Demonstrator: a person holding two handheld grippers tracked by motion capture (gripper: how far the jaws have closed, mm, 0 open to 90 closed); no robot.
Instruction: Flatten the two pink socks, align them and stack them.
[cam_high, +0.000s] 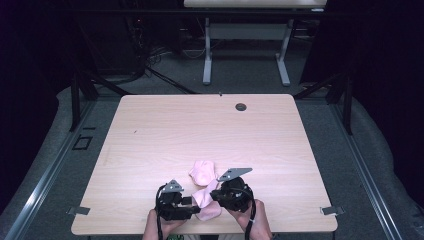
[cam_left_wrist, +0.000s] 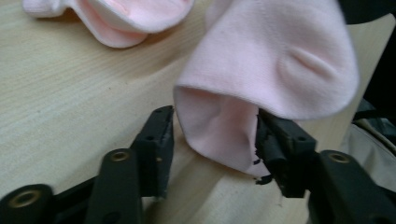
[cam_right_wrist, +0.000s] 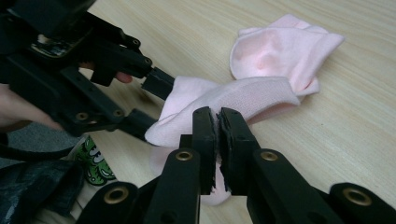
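Note:
Two pink socks are near the table's front edge. One sock (cam_high: 202, 171) (cam_left_wrist: 116, 18) (cam_right_wrist: 280, 51) lies flat. The other sock (cam_high: 207, 200) (cam_left_wrist: 271, 56) (cam_right_wrist: 233, 98) is lifted off the wood, and my right gripper (cam_high: 216, 193) (cam_right_wrist: 218, 119) is shut on its upper fold. My left gripper (cam_high: 194, 204) (cam_left_wrist: 212, 135) (cam_right_wrist: 152, 103) faces it from the left. Its jaws straddle the sock's open cuff: the right-hand jaw touches the fabric, and the left-hand one stands just clear. A hand holds each gripper from below.
The light wooden table (cam_high: 150, 130) stretches away behind the socks, with a dark round grommet (cam_high: 241, 106) near its far edge. The table's front edge is right beneath the hands. A second table (cam_high: 250, 30) stands farther back on the grey floor.

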